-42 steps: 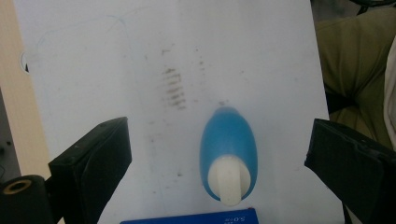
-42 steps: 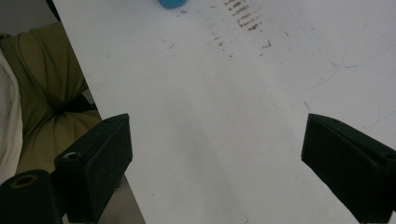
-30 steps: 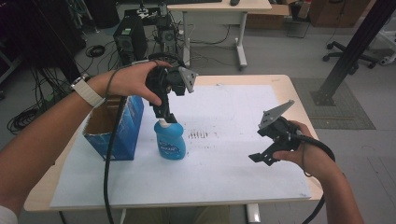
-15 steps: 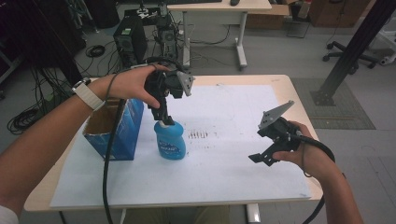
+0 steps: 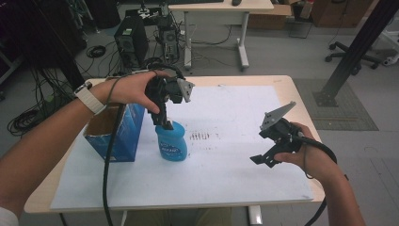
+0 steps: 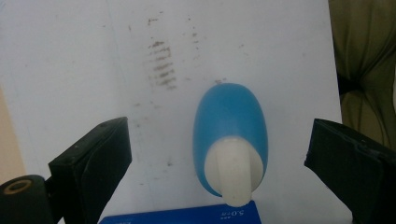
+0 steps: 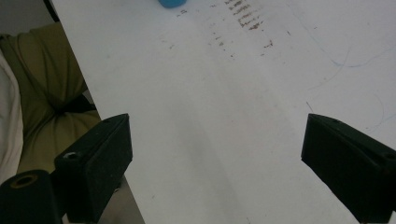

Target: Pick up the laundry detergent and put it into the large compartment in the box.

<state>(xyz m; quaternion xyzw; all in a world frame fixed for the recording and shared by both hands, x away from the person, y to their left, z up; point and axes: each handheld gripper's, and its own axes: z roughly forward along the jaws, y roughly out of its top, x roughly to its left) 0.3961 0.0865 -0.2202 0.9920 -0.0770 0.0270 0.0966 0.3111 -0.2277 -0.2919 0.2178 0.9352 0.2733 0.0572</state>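
Observation:
A blue bottle [image 5: 171, 143] with a white cap stands upright on the white sheet, just right of a blue box [image 5: 120, 134]. My left gripper [image 5: 163, 123] points straight down at the bottle's top. In the left gripper view I look down on the bottle [image 6: 231, 116] and its cap [image 6: 233, 179]. The left gripper [image 6: 219, 137] is open, its jaws wide apart on either side and touching nothing. My right gripper [image 5: 263, 157] hovers low over the right part of the sheet. It is open [image 7: 217, 140] with only bare paper between its jaws.
The blue box has an open cardboard top and sits at the table's left side; its edge [image 6: 187, 217] lies right below the cap. A white sheet [image 5: 235, 174] with brownish smudges [image 5: 200, 136] covers most of the wooden table [image 5: 301, 99]. Cables trail from both grippers.
My left gripper has shifted slightly left and down over the bottle's top. The right gripper and the bottle have stayed where they were.

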